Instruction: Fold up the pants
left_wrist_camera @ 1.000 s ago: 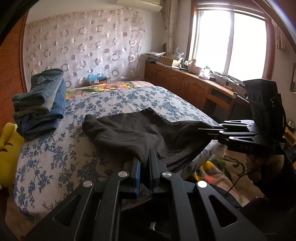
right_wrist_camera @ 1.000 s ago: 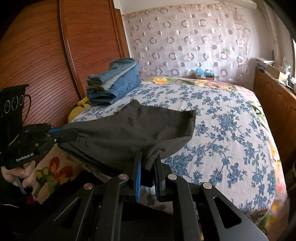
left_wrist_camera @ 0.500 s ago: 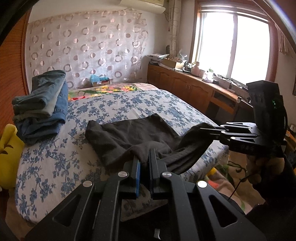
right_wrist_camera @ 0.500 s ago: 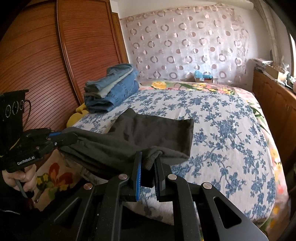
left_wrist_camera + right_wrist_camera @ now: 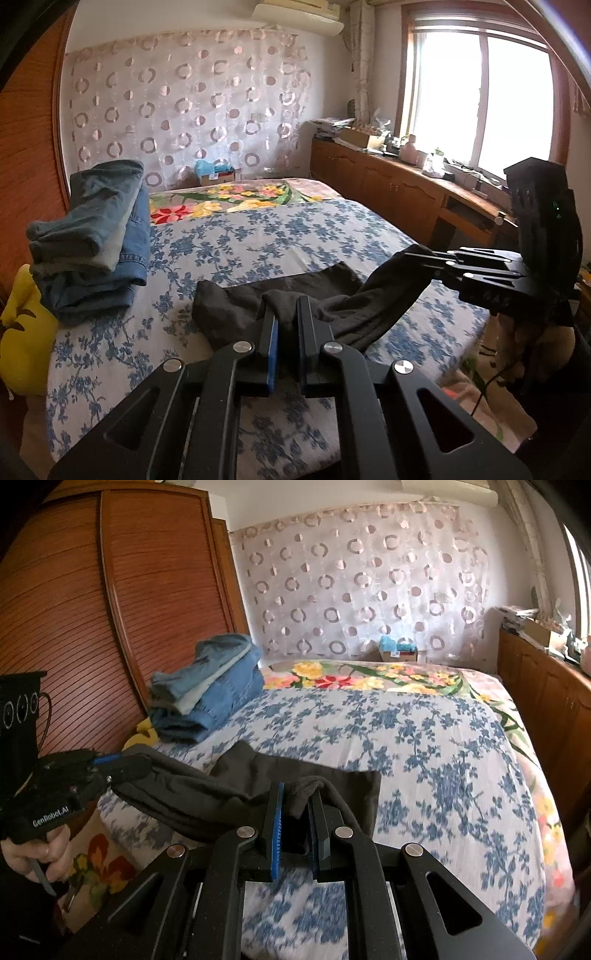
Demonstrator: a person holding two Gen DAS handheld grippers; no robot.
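Left wrist view shows the left tool (image 5: 286,314) and right tool (image 5: 424,258) each clamped on the pants (image 5: 332,291), mid-fold, cloth trailing ahead onto the bed (image 5: 258,236); next needs even laying.

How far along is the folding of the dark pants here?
Done: folded jeans already stacked on the bed. In hand: left gripper and right gripper each pinch an end of the dark pants, partly lifted. Left: laying them flat and finishing folds.
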